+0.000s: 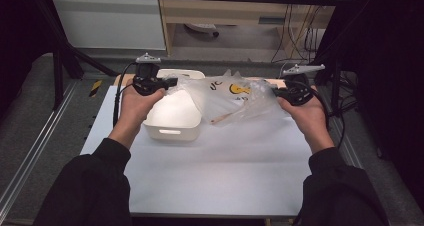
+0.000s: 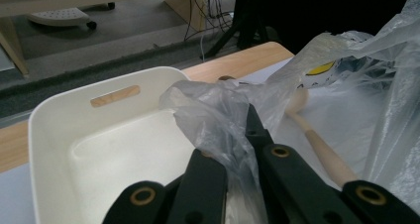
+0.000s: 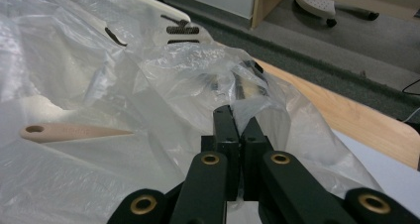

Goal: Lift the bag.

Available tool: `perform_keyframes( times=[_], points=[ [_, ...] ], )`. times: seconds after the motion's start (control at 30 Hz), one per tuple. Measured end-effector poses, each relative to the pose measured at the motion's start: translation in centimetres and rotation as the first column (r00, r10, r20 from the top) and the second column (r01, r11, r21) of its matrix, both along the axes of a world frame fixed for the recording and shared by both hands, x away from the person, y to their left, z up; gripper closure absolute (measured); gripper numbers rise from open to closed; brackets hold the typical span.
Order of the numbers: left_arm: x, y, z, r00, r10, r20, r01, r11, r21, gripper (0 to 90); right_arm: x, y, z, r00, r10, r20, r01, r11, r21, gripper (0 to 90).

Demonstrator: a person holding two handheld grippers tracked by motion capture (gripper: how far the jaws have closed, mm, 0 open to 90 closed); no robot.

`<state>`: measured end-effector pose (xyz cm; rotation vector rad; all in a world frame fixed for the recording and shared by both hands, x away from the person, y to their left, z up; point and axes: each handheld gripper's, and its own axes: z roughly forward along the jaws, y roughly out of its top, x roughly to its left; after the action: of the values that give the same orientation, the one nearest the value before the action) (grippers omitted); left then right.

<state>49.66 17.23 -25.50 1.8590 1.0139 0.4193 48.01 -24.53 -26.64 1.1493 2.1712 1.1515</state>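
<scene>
You hold the plastic bag (image 1: 225, 98) up over the counter (image 1: 215, 176), beside the white bin (image 1: 172, 121). Both the left gripper (image 1: 170, 81) and right gripper (image 1: 276, 92) have fingers clamped on its edges. The wooden spoon (image 1: 227, 117) is still inside, so I think getting it out is left.

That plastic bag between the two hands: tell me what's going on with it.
A person holds a clear plastic bag stretched between two hand-held tools. The left tool is shut on one end of the bag, above a white bin. The right tool is shut on the other end. A wooden spoon lies inside the bag. The bag hangs just over the table, beside the bin.
</scene>
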Motion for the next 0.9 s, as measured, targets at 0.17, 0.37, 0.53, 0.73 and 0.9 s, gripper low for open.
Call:
perform_keyframes(
  times=[0.17,0.37,0.53,0.73,0.9],
  points=[
    [0.6,0.5,0.9,0.9998,0.019,0.003,-0.019,0.9996,-0.023,90.0,0.7,-0.4,1.8,0.9997,-0.018,0.018,0.017,0.9998,0.011,90.0],
    [0.8,0.8,1.6,0.9991,0.036,0.022,-0.035,0.9989,-0.031,90.0,1.5,-0.9,3.4,0.9983,-0.043,0.041,0.042,0.9987,0.03,90.0],
    [1.0,1.3,2.4,0.9972,0.066,0.036,-0.064,0.9962,-0.06,90.0,2.0,-1.2,4.5,0.9966,-0.064,0.052,0.063,0.9977,0.024,90.0],
    [1.3,2.1,3.5,0.9934,0.101,0.053,-0.095,0.9892,-0.112,89.9,2.3,-1.7,6.2,0.9928,-0.092,0.076,0.091,0.9957,0.015,90.0],
    [1.1,2.9,3.8,0.9887,0.129,0.077,-0.118,0.9832,-0.14,90.0,2.5,-1.2,6.3,0.9942,-0.079,0.072,0.079,0.9968,0.01,90.0]
  ],
)
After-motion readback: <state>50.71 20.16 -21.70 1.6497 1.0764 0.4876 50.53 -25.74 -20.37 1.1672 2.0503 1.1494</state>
